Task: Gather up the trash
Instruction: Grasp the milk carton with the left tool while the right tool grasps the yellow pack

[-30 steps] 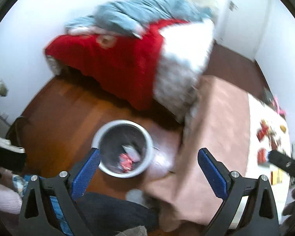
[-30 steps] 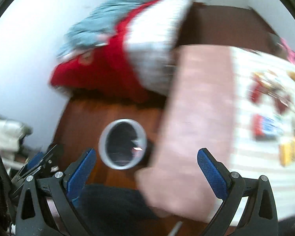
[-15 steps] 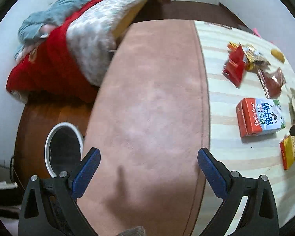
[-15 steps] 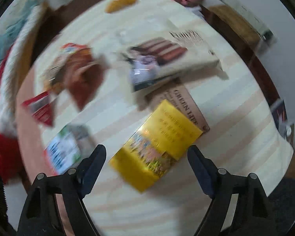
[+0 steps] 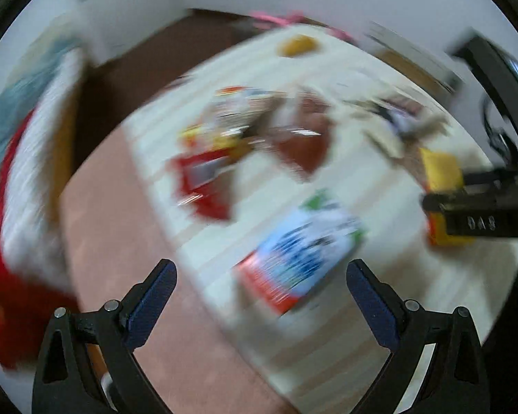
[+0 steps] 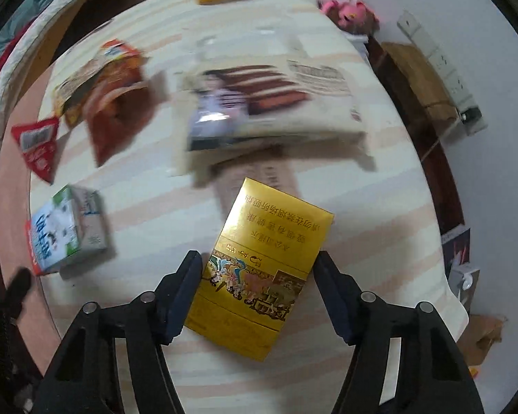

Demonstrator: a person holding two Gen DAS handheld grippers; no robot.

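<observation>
Trash is seen scattered over a cream striped tablecloth [image 6: 148, 186]. From the right wrist view, the right gripper [image 6: 259, 276] is placed around the near end of a yellow box [image 6: 259, 269], which lies flat on the cloth; its jaws are spread, one finger on each side of the box, and whether the pads touch the box cannot be told. A milk carton [image 6: 65, 231] is found to the left, a red wrapper [image 6: 38, 145] and a brown snack bag [image 6: 114, 107] beyond it, and a large cream packet [image 6: 272, 103] behind the box. The left wrist view is heavily blurred; the left gripper [image 5: 259, 296] is held with jaws released and empty above the cloth, with the milk carton just ahead.
</observation>
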